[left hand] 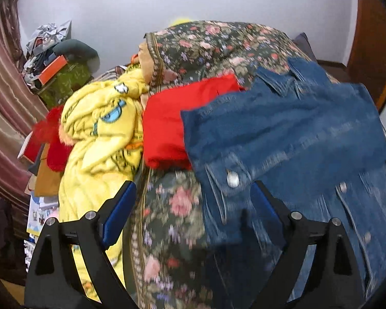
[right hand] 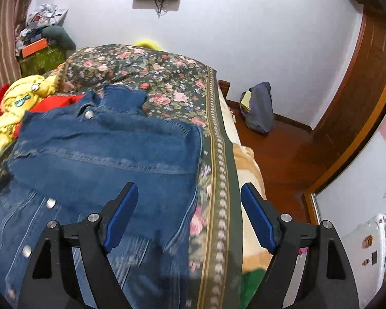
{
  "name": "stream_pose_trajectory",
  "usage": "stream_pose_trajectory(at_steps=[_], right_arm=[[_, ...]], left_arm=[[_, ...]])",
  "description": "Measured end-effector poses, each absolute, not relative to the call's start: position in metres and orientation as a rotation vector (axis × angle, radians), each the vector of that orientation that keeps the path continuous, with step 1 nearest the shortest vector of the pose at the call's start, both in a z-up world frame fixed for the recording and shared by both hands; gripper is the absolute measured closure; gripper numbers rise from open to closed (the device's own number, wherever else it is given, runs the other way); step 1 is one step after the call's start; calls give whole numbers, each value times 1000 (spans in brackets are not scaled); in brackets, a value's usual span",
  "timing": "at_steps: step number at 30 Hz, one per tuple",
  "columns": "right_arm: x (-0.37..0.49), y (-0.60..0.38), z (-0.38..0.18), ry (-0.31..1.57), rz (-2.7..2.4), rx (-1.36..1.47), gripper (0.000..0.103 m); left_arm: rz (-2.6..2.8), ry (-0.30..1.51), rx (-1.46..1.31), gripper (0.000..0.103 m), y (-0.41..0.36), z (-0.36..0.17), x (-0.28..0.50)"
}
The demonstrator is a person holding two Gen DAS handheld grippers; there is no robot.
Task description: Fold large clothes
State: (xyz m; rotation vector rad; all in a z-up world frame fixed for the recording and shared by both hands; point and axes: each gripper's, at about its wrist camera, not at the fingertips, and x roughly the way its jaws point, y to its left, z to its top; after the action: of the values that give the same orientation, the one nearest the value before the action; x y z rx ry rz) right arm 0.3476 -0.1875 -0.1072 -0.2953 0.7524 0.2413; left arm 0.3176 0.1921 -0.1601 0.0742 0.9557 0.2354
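Observation:
A blue denim jacket (left hand: 290,134) with metal buttons lies spread on a bed under a dark floral bedspread (left hand: 172,221). Its collar points toward the far wall. The same denim jacket (right hand: 103,154) fills the left half of the right wrist view. My left gripper (left hand: 194,193) hangs open above the jacket's left edge, with nothing between its blue pads. Over the jacket's right edge, by the bedspread (right hand: 218,134) border, my right gripper (right hand: 189,195) is open too and holds nothing.
A folded red garment (left hand: 167,126) lies beside the jacket, with a yellow cartoon blanket (left hand: 103,134) further left. A cluttered stand (left hand: 56,74) stands by the striped curtain. Right of the bed is wooden floor with a grey-blue bag (right hand: 260,108) against the wall, and a wooden door frame (right hand: 357,103).

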Motion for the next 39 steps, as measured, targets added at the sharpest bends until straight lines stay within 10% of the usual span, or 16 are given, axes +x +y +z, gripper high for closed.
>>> stream_pose_trajectory(at_steps=[33,39], right_arm=[[261,-225,-209,1102,393,-4,24],[265,-220,-208,1074,430,33,53]], left_arm=[[-81,1239,-597,16,183,-283,183],[-103,1201,-534,42,160,-268,180]])
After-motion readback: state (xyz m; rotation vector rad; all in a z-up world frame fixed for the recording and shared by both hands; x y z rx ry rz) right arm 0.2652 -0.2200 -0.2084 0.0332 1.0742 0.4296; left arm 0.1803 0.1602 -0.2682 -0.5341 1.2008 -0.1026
